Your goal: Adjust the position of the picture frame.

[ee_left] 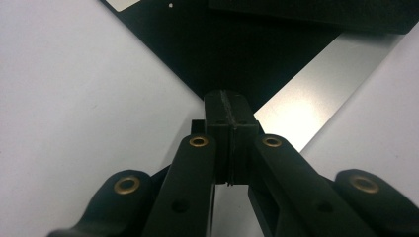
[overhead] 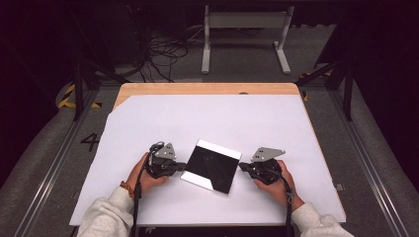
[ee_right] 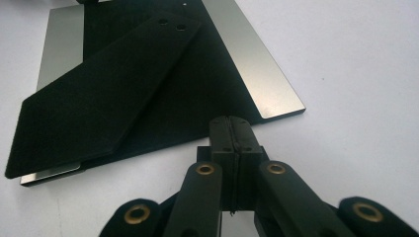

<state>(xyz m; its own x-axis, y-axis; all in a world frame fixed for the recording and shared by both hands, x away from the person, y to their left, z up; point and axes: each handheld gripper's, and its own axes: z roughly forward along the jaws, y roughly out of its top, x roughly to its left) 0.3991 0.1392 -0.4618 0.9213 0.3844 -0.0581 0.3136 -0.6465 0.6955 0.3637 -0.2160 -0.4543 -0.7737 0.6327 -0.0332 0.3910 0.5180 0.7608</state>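
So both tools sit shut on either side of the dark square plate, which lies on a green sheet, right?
Not quite: the sheet is white, as the high view shows. The left tool and right tool do sit shut on either side of the dark square plate.

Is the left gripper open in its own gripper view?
No, the left gripper has its jaws pressed together, nothing between them.

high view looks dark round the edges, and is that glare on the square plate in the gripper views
High view: the white table sheet is brightly lit, the floor beyond falls into deep shadow. Left gripper view: a soft bright patch of glare sits on the square plate, and the near jaws are blurred. Right gripper view: the plate's silver strip shines evenly, without a hot spot.
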